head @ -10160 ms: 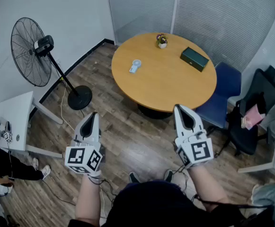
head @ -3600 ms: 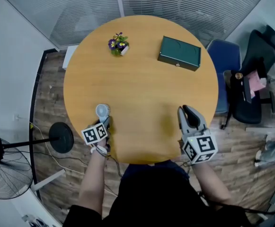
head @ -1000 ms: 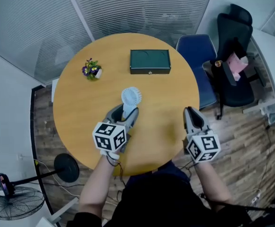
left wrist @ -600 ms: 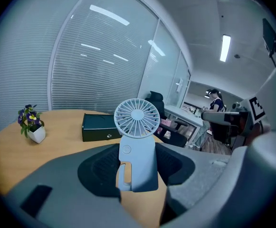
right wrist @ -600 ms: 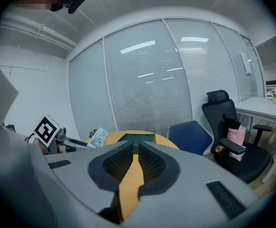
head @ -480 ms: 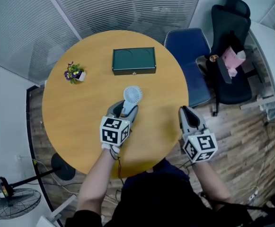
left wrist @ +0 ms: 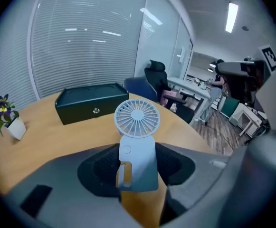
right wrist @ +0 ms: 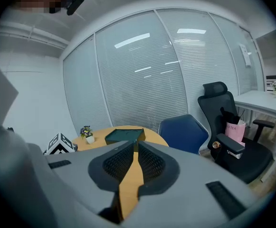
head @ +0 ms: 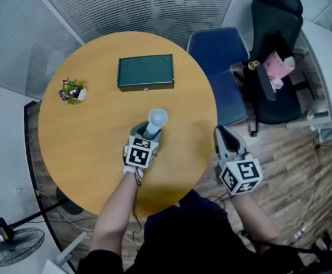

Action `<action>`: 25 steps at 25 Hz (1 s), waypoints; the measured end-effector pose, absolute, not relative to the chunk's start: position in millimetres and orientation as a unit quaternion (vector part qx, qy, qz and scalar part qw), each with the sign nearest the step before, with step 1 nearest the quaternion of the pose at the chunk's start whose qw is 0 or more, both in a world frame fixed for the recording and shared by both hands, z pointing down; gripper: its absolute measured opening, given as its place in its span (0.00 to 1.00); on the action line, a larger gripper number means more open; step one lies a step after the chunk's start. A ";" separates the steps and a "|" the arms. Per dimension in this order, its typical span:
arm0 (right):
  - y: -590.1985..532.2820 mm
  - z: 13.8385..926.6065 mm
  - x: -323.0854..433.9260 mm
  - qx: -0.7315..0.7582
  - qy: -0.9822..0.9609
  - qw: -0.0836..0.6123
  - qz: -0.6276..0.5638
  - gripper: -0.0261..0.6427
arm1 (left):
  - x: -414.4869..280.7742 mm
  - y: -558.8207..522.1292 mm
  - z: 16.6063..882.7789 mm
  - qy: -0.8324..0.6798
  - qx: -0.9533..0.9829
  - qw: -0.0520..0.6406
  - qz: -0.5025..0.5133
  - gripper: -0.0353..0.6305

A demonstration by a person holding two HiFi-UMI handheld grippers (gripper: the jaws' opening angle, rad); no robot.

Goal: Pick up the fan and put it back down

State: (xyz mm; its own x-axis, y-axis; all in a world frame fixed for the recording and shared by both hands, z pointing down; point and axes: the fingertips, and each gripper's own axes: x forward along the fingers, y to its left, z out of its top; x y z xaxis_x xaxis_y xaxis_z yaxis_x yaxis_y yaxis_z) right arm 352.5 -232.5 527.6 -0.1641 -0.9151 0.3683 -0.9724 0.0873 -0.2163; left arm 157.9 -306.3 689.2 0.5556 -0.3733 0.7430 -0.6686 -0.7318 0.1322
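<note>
Two grippers, left gripper (head: 147,133) and right gripper (head: 221,133), one fan (head: 158,119) between the left fingers, one table (head: 97,147), one box (head: 146,72), one plant (head: 71,91), two chairs, blue (head: 220,67) and black (head: 274,39), one floor fan (head: 14,247), one pink bag (head: 278,64).

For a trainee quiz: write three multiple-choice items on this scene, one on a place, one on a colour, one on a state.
1. In the head view, the plant stands:
A) left of the box
B) on top of the box
C) right of the box

2. The box is:
A) red
B) dark green
C) yellow

3. The left tongs are:
A) open and empty
B) shut on the box
C) shut on the fan

Answers:
1 A: the plant sits on the table, apart from the box and off its left end.
2 B: its lid and sides show dark green in every view.
3 C: the left gripper view shows the fan's handle clamped in the tongs.
</note>
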 end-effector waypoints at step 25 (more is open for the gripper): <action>-244.9 546.4 371.7 0.643 -0.729 0.061 0.229 0.09 | 161.9 -301.5 732.8 -0.291 0.839 0.165 0.429 0.44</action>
State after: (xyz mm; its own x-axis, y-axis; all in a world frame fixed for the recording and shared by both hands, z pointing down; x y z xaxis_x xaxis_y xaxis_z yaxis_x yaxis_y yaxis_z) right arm 371.7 -244.9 546.4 -0.1668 -0.9082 0.3839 -0.9644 0.0692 -0.2553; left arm 161.9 -301.5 732.8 0.4635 -0.3468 0.8154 -0.6292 -0.7768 0.0272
